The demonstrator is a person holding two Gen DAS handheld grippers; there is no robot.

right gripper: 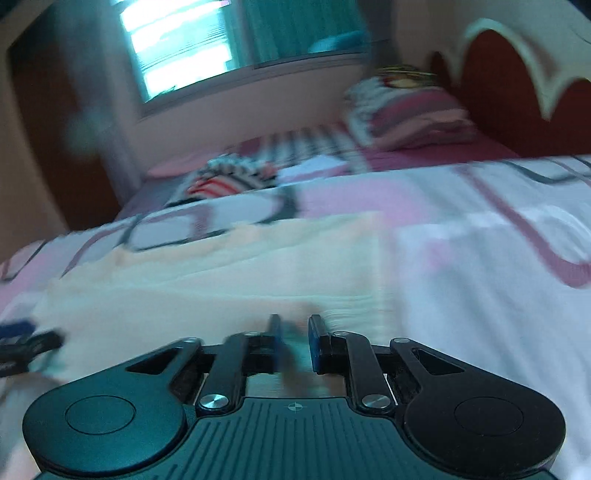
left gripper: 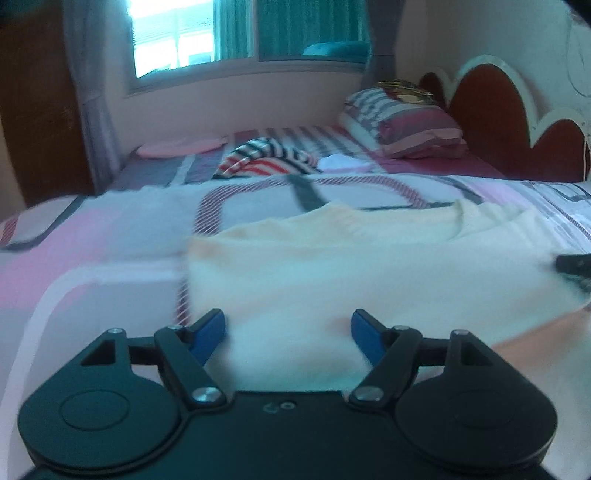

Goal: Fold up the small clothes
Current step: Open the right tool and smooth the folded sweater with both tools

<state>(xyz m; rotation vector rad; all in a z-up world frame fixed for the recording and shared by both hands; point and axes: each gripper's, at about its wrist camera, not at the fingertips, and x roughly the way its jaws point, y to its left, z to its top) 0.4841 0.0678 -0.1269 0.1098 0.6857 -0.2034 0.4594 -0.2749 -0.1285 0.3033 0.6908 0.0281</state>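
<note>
Lying spread on the patterned bedspread (left gripper: 110,236), a pale cream garment (left gripper: 314,266) fills the near ground of both wrist views. Over its near edge the left gripper (left gripper: 288,332) has its blue-tipped fingers (left gripper: 210,334) set wide apart, nothing between them, with the cloth showing through the gap. The right gripper (right gripper: 293,343) hangs low over the other end of the same garment (right gripper: 221,273); its jaws are drawn close, leaving only a narrow slot, and the blur there makes it impossible to tell whether any cloth is pinched. At the right edge of the left wrist view the dark tip of the right gripper (left gripper: 572,264) sits at the garment's far side. At the left edge of the right wrist view a dark smear (right gripper: 29,349) may be the left gripper. Beyond the garment the bedspread (right gripper: 480,236) runs on in pink, white and grey blocks. Farther back a striped piece of clothing (left gripper: 266,160) lies crumpled, just beside a small white item (left gripper: 343,163). Behind these a striped pillow (left gripper: 399,125) rests against the red scalloped headboard (left gripper: 491,110), and a window (left gripper: 177,33) with teal curtains (left gripper: 314,26) closes the room.
</note>
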